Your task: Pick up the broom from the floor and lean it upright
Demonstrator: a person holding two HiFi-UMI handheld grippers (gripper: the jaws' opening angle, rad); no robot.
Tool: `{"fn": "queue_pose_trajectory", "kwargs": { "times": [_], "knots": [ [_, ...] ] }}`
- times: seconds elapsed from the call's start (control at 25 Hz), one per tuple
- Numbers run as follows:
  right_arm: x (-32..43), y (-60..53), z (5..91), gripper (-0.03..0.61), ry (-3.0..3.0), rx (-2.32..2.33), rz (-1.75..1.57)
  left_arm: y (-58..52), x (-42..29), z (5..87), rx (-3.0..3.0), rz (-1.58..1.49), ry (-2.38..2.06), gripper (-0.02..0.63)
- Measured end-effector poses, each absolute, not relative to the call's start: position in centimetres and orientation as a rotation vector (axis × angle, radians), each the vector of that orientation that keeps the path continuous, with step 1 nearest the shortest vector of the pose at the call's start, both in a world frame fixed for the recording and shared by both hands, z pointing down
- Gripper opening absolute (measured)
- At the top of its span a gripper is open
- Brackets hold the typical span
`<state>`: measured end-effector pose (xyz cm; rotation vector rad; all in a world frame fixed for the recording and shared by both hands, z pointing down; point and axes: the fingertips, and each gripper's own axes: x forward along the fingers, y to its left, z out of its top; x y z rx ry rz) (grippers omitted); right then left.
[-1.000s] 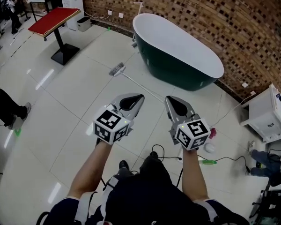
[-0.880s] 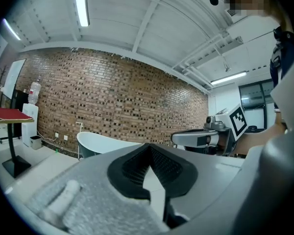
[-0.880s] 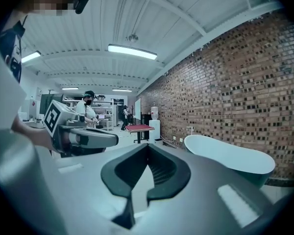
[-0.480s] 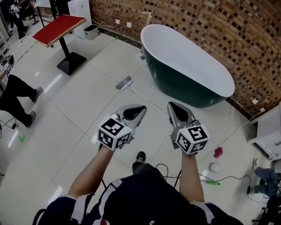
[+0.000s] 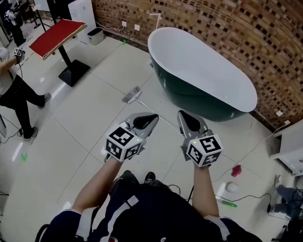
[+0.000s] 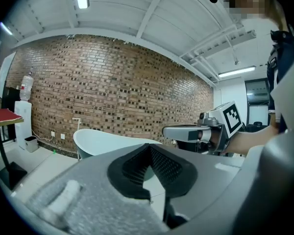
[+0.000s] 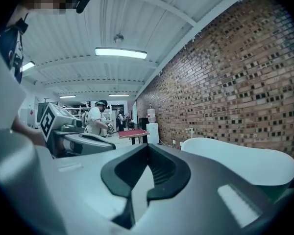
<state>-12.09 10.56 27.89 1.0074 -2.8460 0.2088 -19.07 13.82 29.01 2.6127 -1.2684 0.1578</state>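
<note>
A bystander (image 5: 9,79) stands at the floor's (image 5: 76,130) left edge, well apart from the work. Behind, toward the far left corner, a red-topped stand (image 5: 58,34) is also clear of it.

The broom (image 5: 133,94) lies flat on the open floor, not yet lifted. Its head points toward the far wall, near the bathtub's (image 5: 202,72) left end. Its thin handle runs back toward the gap between the two claws. It touches neither claw.

The left claw (image 5: 146,119) is held out near level above the floor. Its jaws are together with nothing between them. The right claw (image 5: 187,117) hangs beside it, likewise closed and empty. Judgement: both are carried side by side as an approach posture, aimed at the near end of the handle. Neither is set to grasp, and the jaws must part first.

The bathtub stands along the brick wall (image 5: 232,19) at the floor's far edge. Its rim or that wall would serve as a support for the upright broom. Cables and small litter (image 5: 227,203) lie by the right edge, near a white cabinet (image 5: 298,145). Judgement: these are a tripping risk.
</note>
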Motion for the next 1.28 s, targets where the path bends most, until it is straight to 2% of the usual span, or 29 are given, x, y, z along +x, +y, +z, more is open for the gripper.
{"fn": "queue_pose_trajectory", "kwargs": {
  "times": [0.44,0.8,1.0,1.28],
  "knots": [
    [-7.9,1.0,32.2,0.005,-2.598,1.384,0.310,0.7,-15.4,31.6,2.780,0.191,-0.850,0.000],
    [-5.0,-5.2,34.3,0.005,-2.295,1.783,0.399,-9.0,-13.3,37.5,2.853,0.348,-0.372,0.000],
    [-0.1,-5.5,35.7,0.005,-2.107,1.997,0.452,-11.4,-8.2,40.6,2.866,0.443,-0.114,0.000],
    [9.0,-2.8,44.1,0.005,-1.921,2.163,0.618,-10.7,1.3,49.9,2.846,0.612,0.112,0.000]
  ]
}}
